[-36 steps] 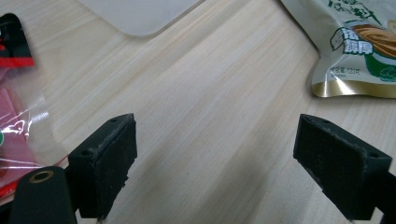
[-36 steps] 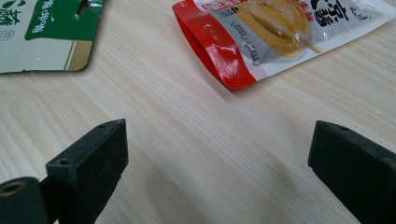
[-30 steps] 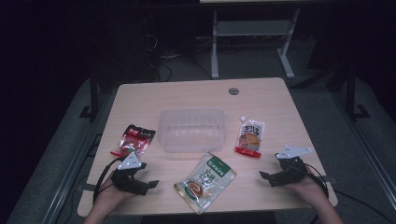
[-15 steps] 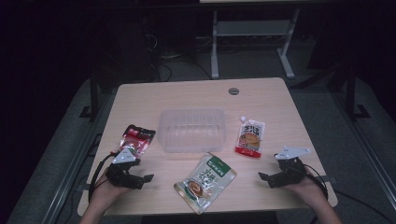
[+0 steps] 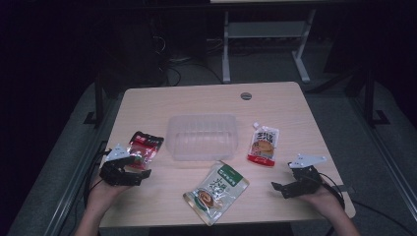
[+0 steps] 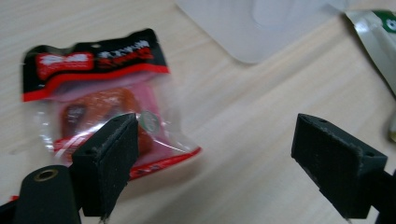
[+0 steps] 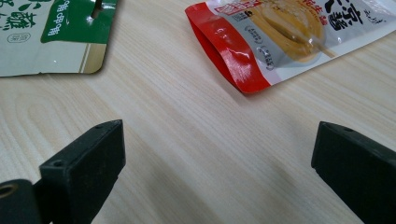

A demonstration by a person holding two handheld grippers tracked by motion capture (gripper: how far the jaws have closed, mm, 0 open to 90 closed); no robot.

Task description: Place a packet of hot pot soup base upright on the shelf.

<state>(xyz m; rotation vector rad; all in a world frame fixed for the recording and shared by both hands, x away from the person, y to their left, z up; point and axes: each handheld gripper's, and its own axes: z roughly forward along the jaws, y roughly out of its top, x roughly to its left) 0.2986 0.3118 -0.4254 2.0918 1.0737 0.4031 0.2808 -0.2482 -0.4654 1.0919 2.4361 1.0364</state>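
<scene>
— Where do the two hands sit?

— Both come in from the bottom edge of the high view. The left hand [image 5: 101, 189] holds the left gripper [image 5: 129, 169] low over the table's left front, its forearm slanting up from the corner. The right hand [image 5: 319, 196] holds the right gripper [image 5: 281, 188] near the right front edge.

— And the jaws?

— Spread wide on both (each gripper view shows two black pads far apart with nothing between them). The right gripper points leftward, its grey plate on top; the left one points rightward and slightly away from the person.
</scene>
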